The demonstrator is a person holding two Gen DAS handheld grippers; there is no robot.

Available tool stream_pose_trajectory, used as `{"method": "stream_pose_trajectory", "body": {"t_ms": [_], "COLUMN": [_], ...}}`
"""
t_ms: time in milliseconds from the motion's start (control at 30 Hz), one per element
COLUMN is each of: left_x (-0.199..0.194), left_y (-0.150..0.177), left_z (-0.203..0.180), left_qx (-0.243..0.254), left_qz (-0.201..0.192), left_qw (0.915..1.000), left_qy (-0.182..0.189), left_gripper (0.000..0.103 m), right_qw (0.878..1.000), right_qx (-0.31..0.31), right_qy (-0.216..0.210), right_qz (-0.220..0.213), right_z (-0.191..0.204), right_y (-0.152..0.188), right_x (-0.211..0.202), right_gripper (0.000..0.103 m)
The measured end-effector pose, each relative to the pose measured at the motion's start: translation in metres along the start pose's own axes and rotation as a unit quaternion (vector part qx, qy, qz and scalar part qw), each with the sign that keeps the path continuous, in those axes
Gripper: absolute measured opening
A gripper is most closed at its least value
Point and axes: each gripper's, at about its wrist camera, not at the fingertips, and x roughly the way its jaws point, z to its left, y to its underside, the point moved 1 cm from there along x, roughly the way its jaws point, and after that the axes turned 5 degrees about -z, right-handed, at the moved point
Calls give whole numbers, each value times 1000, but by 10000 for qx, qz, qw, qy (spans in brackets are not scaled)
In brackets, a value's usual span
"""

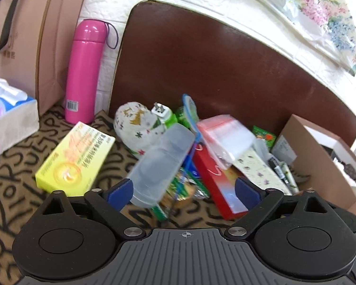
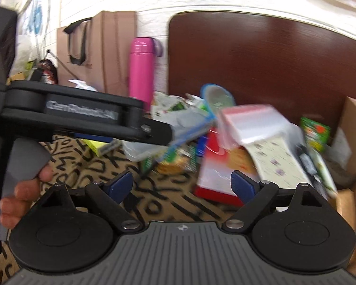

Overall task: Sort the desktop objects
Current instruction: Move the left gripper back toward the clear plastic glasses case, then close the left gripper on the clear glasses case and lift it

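A jumbled pile lies on the patterned cloth (image 1: 16, 190) in front of a brown board (image 1: 225, 71). It holds a clear plastic box (image 1: 161, 163), a red box (image 1: 216, 182), a zip bag with a red strip (image 1: 225, 137), a floral card (image 1: 258, 168) and a white patterned pouch (image 1: 135, 128). My left gripper (image 1: 184, 190) is open, and the near end of the clear box lies beside its left finger without being pressed. My right gripper (image 2: 181, 185) is open over the cloth, just short of the red box (image 2: 216, 180). In the right wrist view the left gripper (image 2: 169, 133) reaches in from the left.
A yellow box (image 1: 76, 159), a pink flask (image 1: 85, 71), a tissue pack (image 1: 9, 118) and a brown paper bag (image 1: 35, 35) stand at the left. An open cardboard box (image 1: 320, 156) sits at the right. A hand (image 2: 23, 190) holds the left gripper's handle.
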Motion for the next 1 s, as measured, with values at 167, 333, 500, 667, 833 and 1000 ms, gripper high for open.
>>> {"method": "stream_pose_trajectory", "body": {"t_ms": [167, 333, 500, 667, 833, 1000], "left_x": [19, 31, 45, 58, 66, 56], "left_y": [-6, -13, -21, -22, -20, -16], "left_z": [18, 31, 37, 36, 37, 31], "left_qx": [121, 78, 335, 532, 468, 469], "left_qz": [217, 381, 633, 811, 891, 892], "left_qw": [9997, 9990, 9971, 9947, 9943, 9946], "left_qy": [9, 220, 273, 352, 364, 246], "left_gripper": [86, 81, 69, 67, 53, 51], "right_qw": [9997, 9989, 9983, 9985, 9990, 9985], "right_qx": [-97, -217, -229, -83, -48, -39], "right_qy": [-201, -409, -536, -519, -371, -478], "right_qz": [39, 23, 31, 165, 240, 250], "right_z": [14, 26, 32, 27, 24, 23], "right_y": [-7, -12, -16, -13, -13, -11], "right_x": [24, 42, 58, 74, 86, 81], "right_gripper": [87, 76, 72, 74, 74, 71]}}
